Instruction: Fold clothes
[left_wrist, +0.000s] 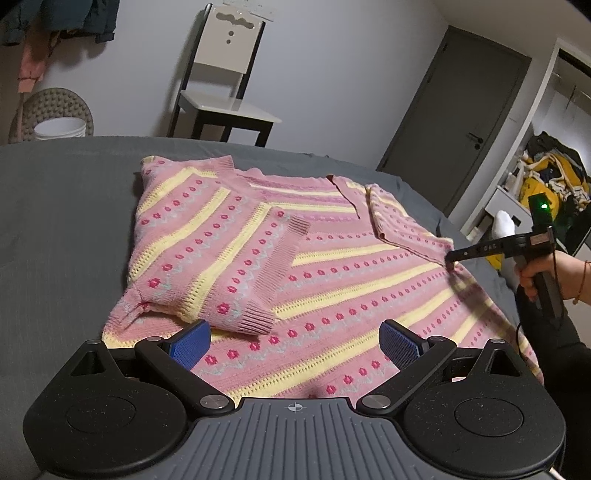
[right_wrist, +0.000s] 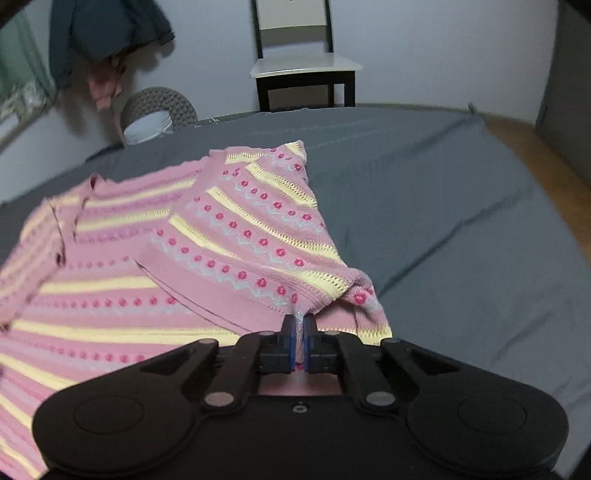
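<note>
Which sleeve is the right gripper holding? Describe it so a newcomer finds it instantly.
Start at the grey bed, where a pink and yellow striped sweater lies flat. The right gripper is shut on the sleeve at the sweater's right edge. Unlike the other sleeve, already folded across the chest, this one is held lifted.

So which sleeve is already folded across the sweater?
The sleeve ahead of the open left tool, its ribbed cuff lying on the body. The right tool is shut on the other sleeve.

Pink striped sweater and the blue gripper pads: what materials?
Pink striped sweater: looks like soft knit yarn, matte; ribbed cuffs and openwork yellow stripes show it. Blue gripper pads on the left gripper: probably rubber or textured plastic, judging by the fine grid pattern.
</note>
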